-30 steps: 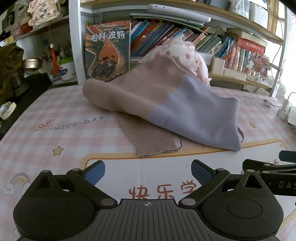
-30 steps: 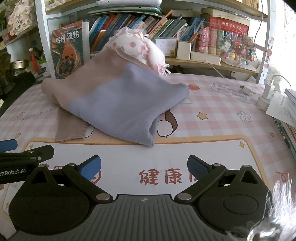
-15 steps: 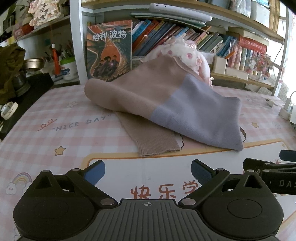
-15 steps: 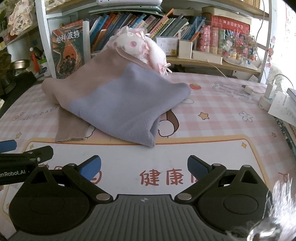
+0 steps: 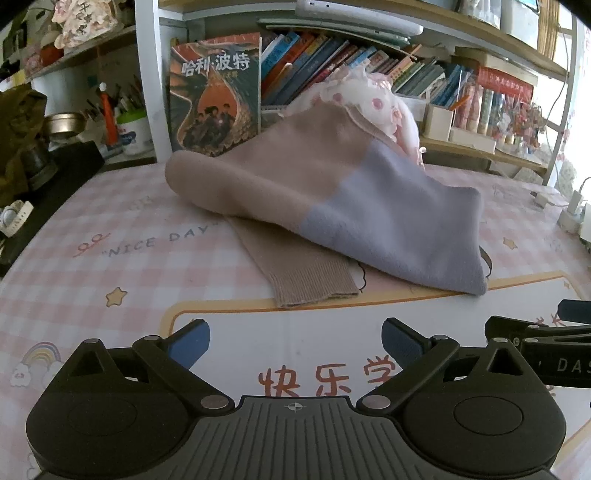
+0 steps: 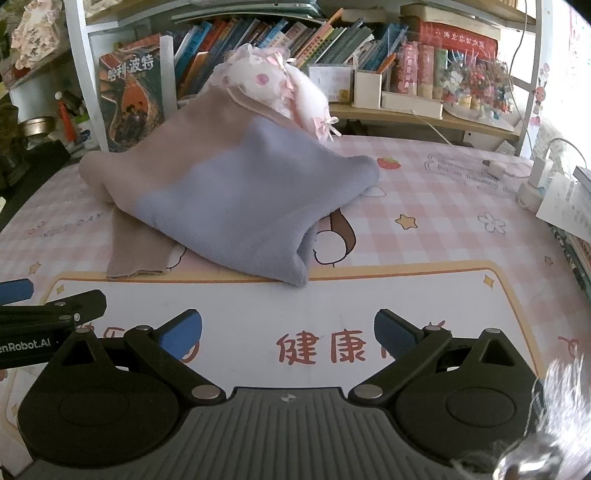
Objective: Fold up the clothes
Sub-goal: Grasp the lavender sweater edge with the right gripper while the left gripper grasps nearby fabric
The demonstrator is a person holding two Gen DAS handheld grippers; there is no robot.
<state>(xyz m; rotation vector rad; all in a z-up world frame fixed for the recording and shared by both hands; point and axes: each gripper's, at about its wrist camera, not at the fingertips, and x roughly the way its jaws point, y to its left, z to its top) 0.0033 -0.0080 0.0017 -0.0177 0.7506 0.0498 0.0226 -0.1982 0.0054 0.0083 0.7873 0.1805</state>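
Observation:
A folded tan and lavender sweater [image 5: 332, 199] [image 6: 236, 184] lies heaped on the pink checked desk mat [image 5: 110, 258] [image 6: 443, 236], leaning against a white and pink frilly garment [image 5: 373, 99] [image 6: 273, 81] behind it. One tan ribbed sleeve [image 5: 306, 273] [image 6: 136, 251] sticks out toward me. My left gripper [image 5: 295, 341] hovers open over the mat, short of the sleeve cuff. My right gripper [image 6: 288, 330] is open too, just short of the lavender corner. Each gripper shows at the edge of the other's view, the right gripper [image 5: 546, 332] and the left gripper [image 6: 40, 306].
A bookshelf [image 5: 332, 66] [image 6: 295, 33] full of books stands behind the clothes. A large book [image 5: 214, 99] leans upright at the back left. Chargers and cables [image 6: 532, 177] lie at the right edge, papers [image 6: 565, 206] beside them. A dark block [image 5: 48, 184] and cups sit far left.
Both grippers have moved slightly closer to the sweater, which looks a little larger now. Their fingers stay open and the clothes have not moved.

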